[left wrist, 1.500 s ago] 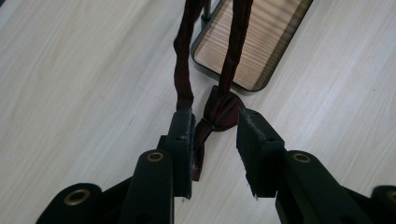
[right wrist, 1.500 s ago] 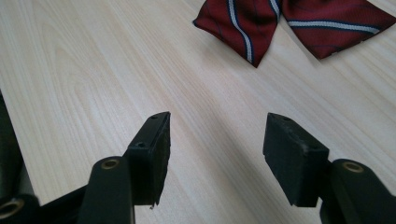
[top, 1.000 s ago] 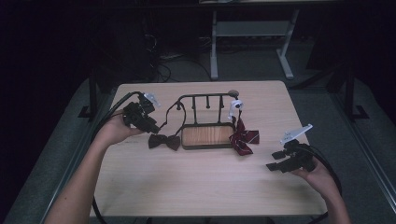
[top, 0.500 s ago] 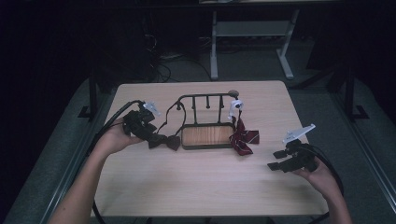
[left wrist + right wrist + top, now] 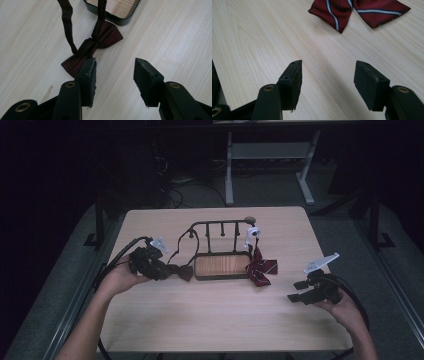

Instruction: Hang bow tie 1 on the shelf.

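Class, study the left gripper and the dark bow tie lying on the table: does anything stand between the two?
Nothing visible does. The left gripper has open jaws, which have just been opening, with bare table between them. The dark bow tie lies just ahead, beside one jaw's tip; its strap runs up to the rack.

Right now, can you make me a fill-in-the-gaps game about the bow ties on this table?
1. The left gripper has jaws that stand ____.
2. The dark bow tie lies on the ____ of the rack.
3. The bow tie by the right gripper is red with ____.
Missing words: open; left; stripes
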